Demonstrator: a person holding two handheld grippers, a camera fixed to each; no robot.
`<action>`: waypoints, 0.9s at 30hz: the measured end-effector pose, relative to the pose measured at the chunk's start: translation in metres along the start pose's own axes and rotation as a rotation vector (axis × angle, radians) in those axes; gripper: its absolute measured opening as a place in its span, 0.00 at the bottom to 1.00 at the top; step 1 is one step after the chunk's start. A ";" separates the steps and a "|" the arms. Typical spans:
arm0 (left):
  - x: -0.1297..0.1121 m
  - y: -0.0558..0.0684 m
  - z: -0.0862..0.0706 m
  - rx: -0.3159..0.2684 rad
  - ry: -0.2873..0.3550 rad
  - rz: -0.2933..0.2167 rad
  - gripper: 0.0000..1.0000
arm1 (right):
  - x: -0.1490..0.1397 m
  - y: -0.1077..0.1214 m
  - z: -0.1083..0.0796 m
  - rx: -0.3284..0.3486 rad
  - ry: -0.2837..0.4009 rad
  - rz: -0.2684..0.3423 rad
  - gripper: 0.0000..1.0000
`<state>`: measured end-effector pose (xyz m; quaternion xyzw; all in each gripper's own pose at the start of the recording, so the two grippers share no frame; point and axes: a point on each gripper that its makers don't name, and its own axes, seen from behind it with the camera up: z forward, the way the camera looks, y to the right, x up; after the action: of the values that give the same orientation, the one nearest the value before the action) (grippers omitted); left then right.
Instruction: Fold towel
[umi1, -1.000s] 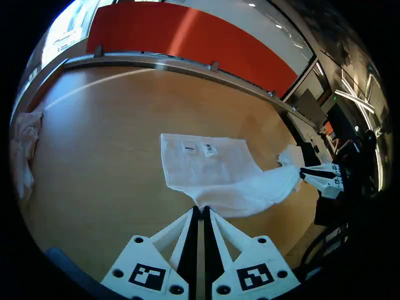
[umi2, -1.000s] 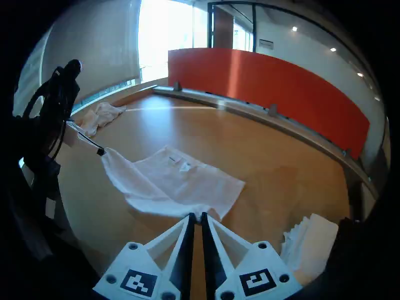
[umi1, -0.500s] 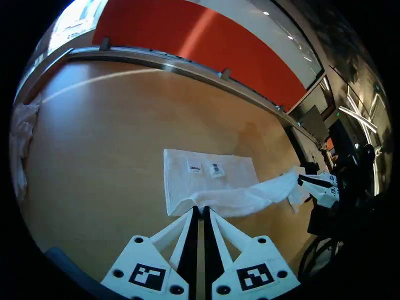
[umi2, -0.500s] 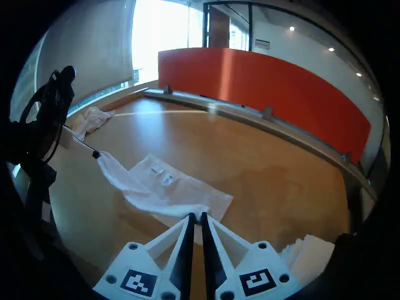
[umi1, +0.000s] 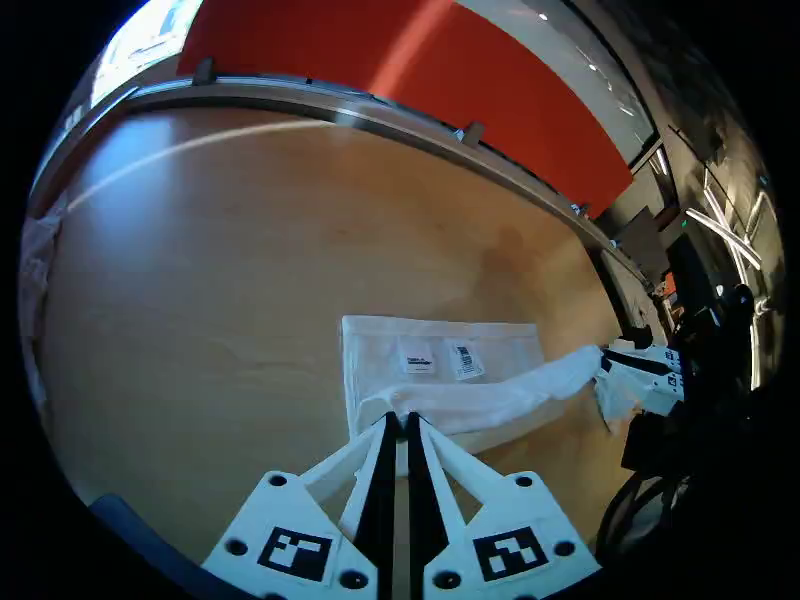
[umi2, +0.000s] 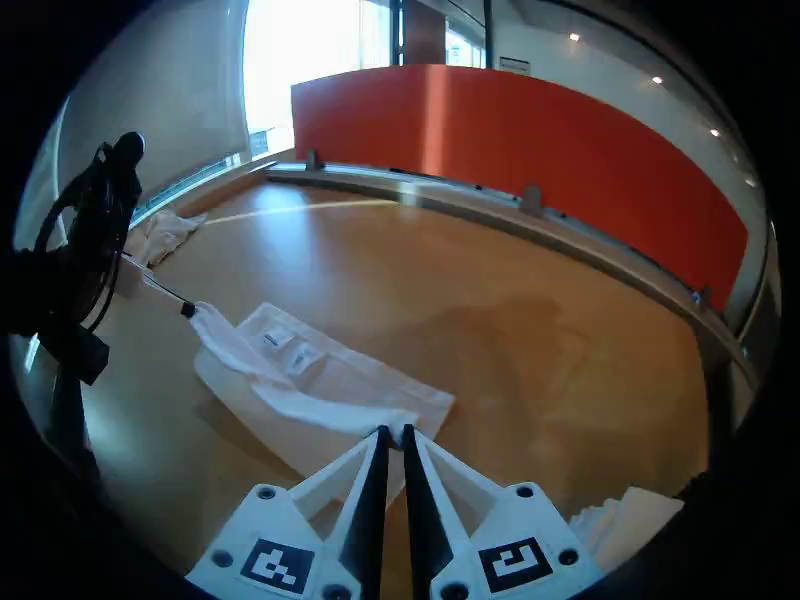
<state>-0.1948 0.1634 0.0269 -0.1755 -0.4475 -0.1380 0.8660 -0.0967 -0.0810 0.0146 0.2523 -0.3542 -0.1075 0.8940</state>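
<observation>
Two grippers: left gripper (umi1: 403, 424) and right gripper (umi2: 393, 434), each closed, pinching a corner of the white towel (umi1: 440, 345).
Towel: lies on the wooden surface (umi1: 220, 260), its near edge lifted and stretched between the grippers.
Tags: two tags (umi1: 440, 358) face up, print too small to read.
Hidden: pinched corners, behind the fingertips.
Cut off: pale cloth pile (umi2: 620, 515), right gripper view's edge.

White towel (umi1: 385, 345), orange partition (umi1: 400, 60)

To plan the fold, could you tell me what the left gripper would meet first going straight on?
Likely the towel itself: the left gripper holds its near edge, and the flat, labelled part lies on the table just ahead.
</observation>
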 end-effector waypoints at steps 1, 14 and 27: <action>0.000 -0.002 0.004 0.003 -0.005 0.001 0.07 | -0.002 0.002 0.003 -0.002 -0.006 0.001 0.10; 0.009 -0.017 0.044 0.006 -0.031 -0.024 0.08 | -0.016 0.021 0.036 -0.027 -0.054 0.022 0.11; 0.016 -0.030 0.056 0.072 -0.031 0.000 0.46 | -0.016 0.034 0.048 -0.069 -0.055 0.008 0.18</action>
<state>-0.2386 0.1594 0.0758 -0.1464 -0.4654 -0.1190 0.8648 -0.1407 -0.0644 0.0528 0.2169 -0.3759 -0.1231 0.8925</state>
